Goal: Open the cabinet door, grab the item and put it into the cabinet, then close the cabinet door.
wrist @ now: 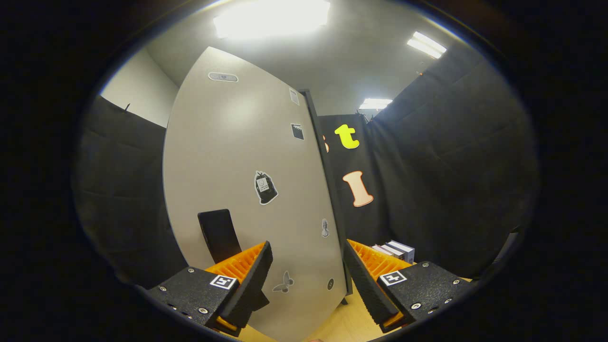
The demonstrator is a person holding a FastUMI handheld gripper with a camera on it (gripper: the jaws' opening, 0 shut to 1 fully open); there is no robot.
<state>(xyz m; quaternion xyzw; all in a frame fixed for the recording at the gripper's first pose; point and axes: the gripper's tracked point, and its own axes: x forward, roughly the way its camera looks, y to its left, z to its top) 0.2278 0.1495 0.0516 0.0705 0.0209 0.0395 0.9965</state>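
Note:
A tall pale grey cabinet door [247, 180] with several small stickers stands right in front of me, its free edge running down just inside my right finger. A black handle [219, 236] is fixed low on the door, just beyond my left finger. My gripper [308, 260] is open, its fingers spread wide against the lower part of the door, with nothing held between them. Some small boxes [394, 249] lie on the wooden table beyond my right finger, past the door's edge.
The light wooden table top [342, 325] shows below the fingers. Black cloth booth walls [451, 180] close in on the right and the left. Ceiling lights glare overhead.

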